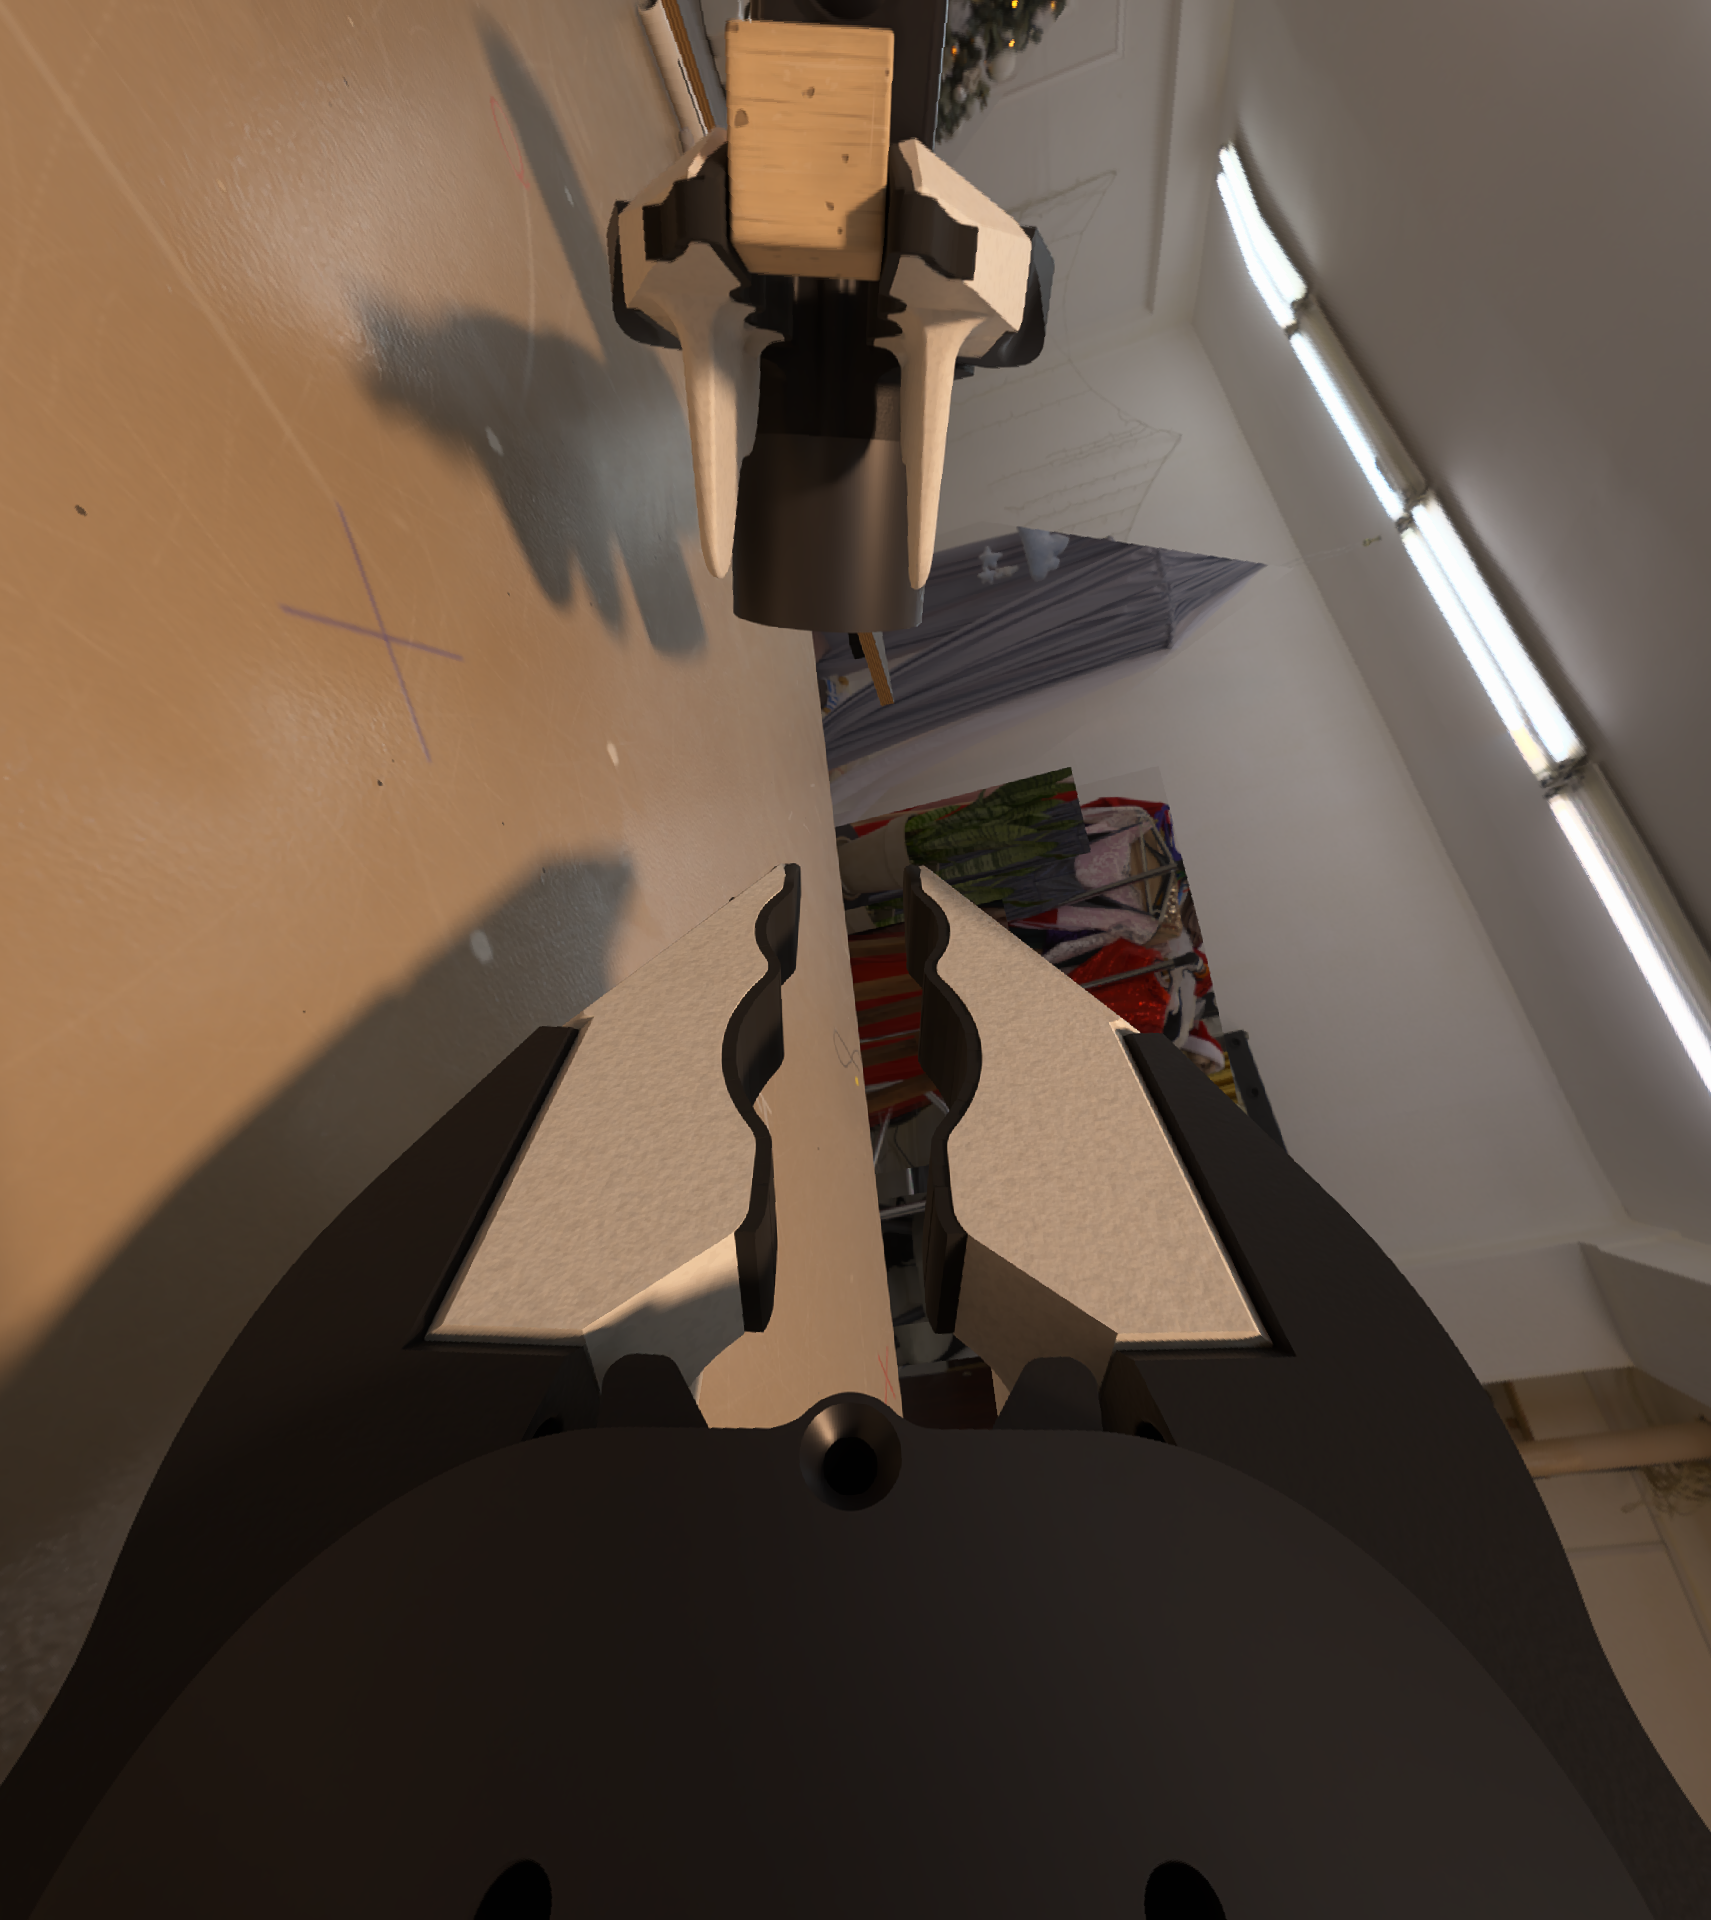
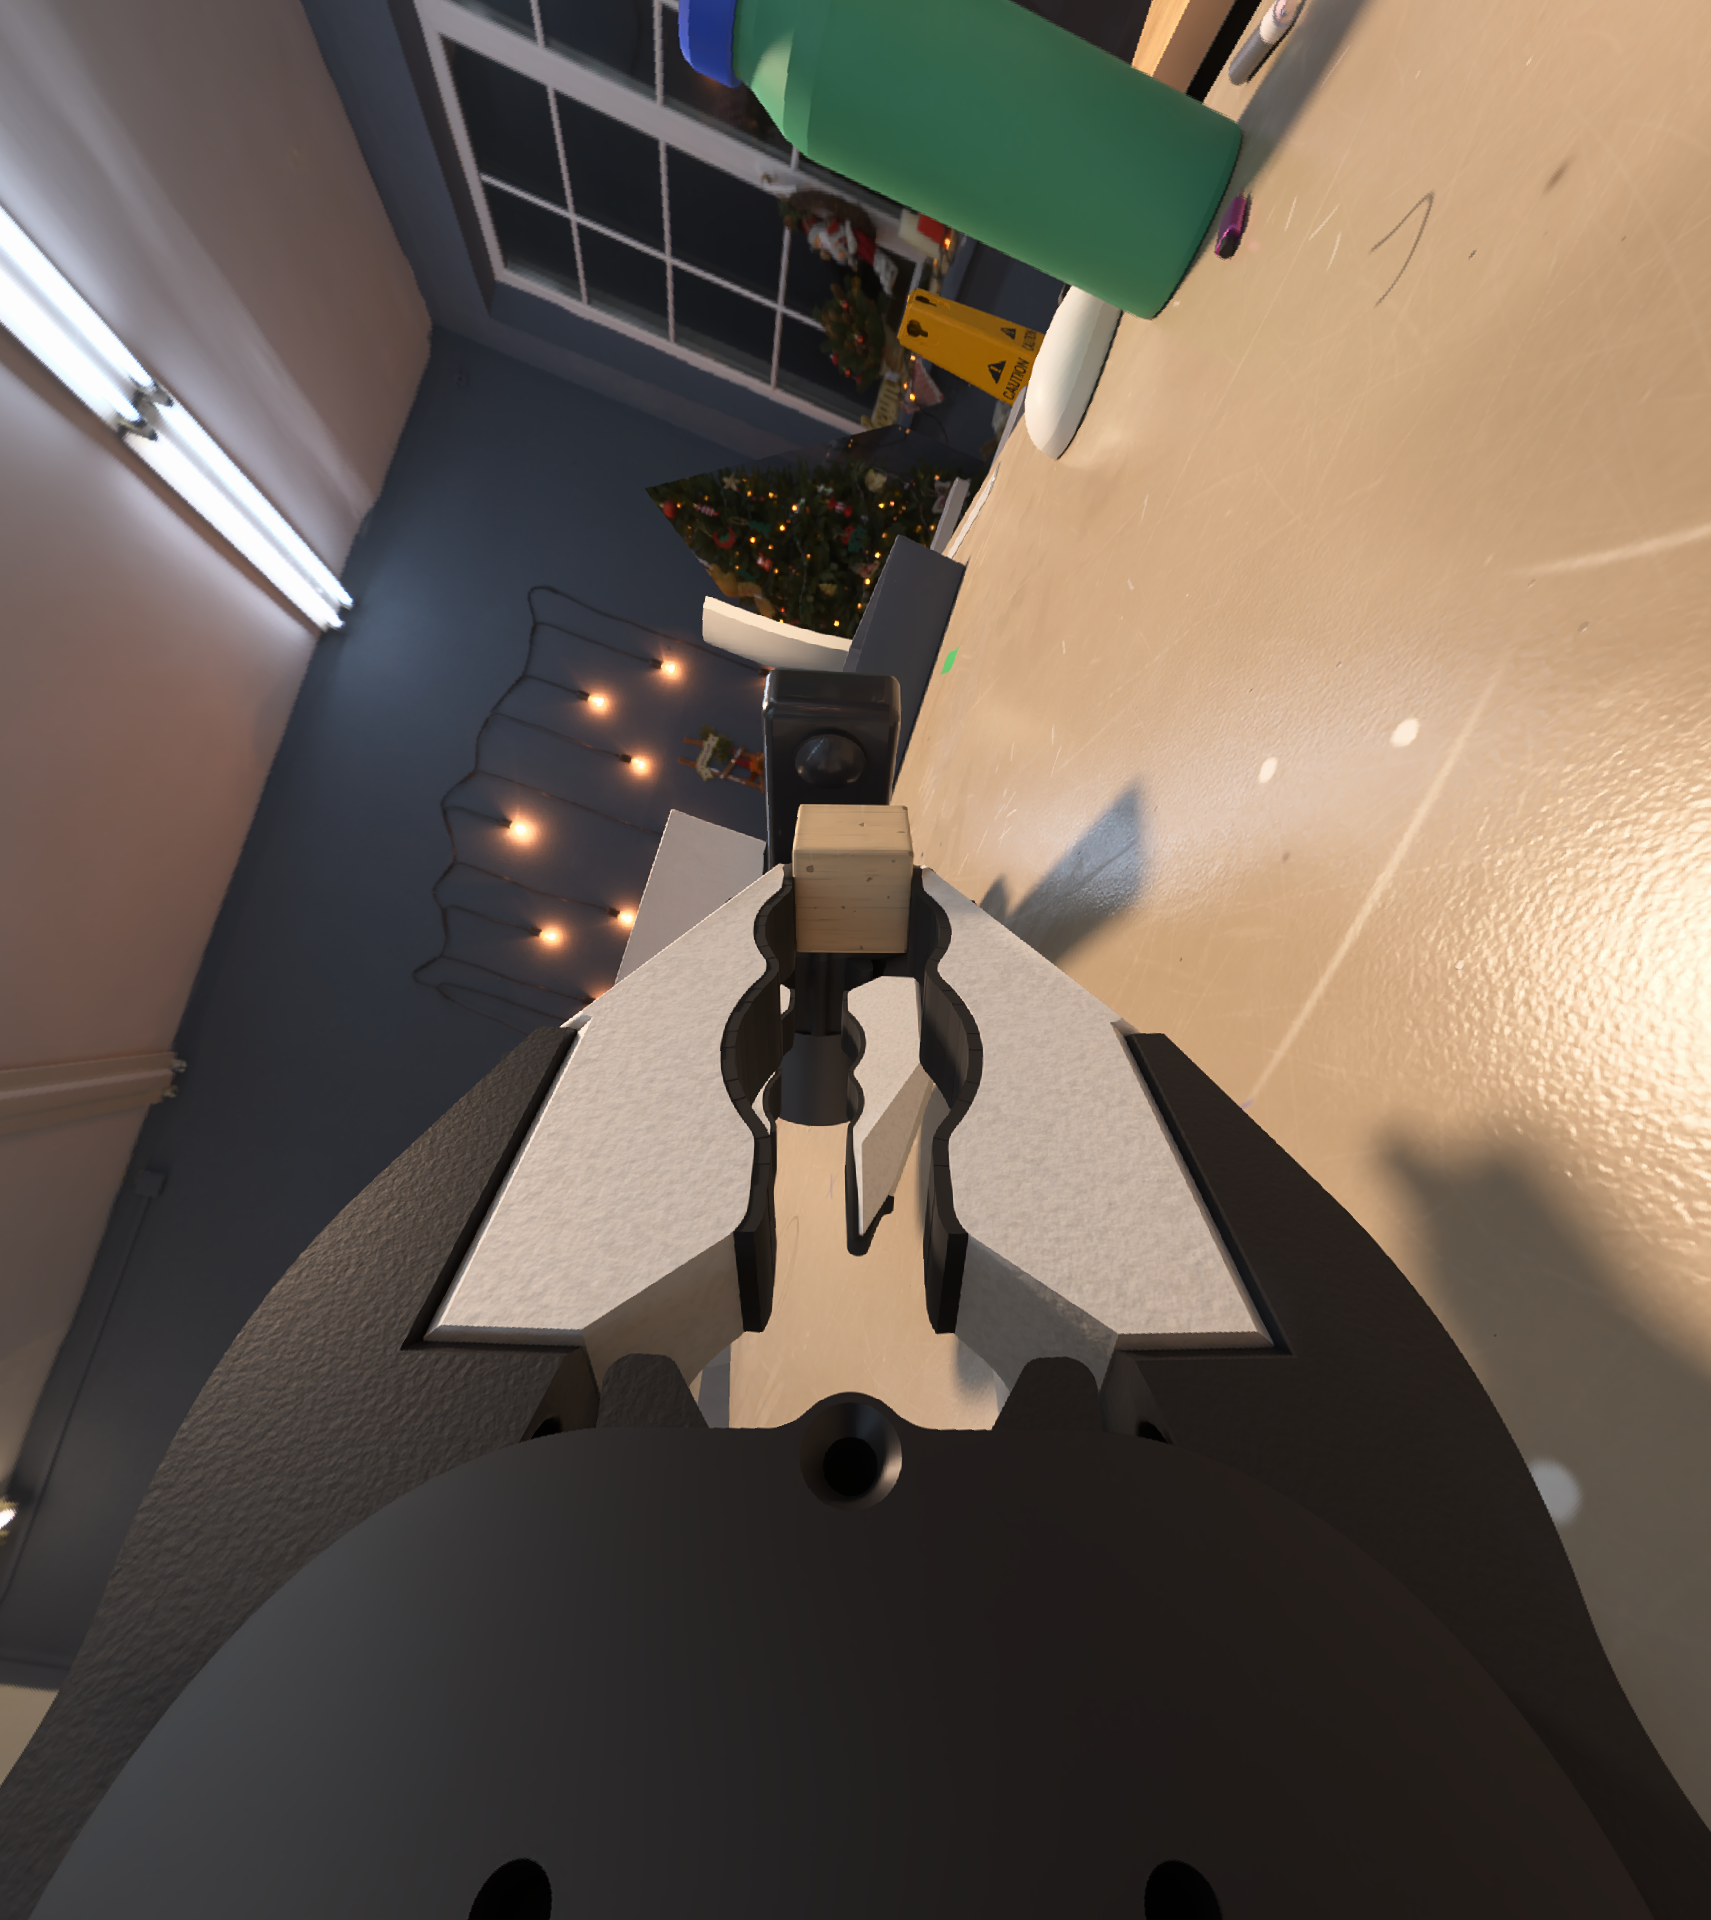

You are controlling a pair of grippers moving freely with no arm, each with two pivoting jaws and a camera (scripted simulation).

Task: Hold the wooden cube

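Note:
The wooden cube [image 2: 851, 878] is a small pale block held between the tips of my right gripper [image 2: 851, 883], which is shut on it above the tan table [image 2: 1350, 727]. In the left wrist view the cube [image 1: 809, 135] shows at the top centre, clamped in the right gripper [image 1: 809, 223], clear of the table [image 1: 207, 727]. My left gripper [image 1: 856, 878] faces it from a short distance. Its jaws stand a narrow gap apart with nothing between them. The left gripper's dark body [image 2: 830, 743] shows just behind the cube in the right wrist view.
A green bottle with a blue cap [image 2: 986, 145] stands on the table at the far end, with a white dish [image 2: 1064, 374] and a small purple item [image 2: 1232, 227] beside it. The table edge [image 1: 830, 727] runs close beside both grippers.

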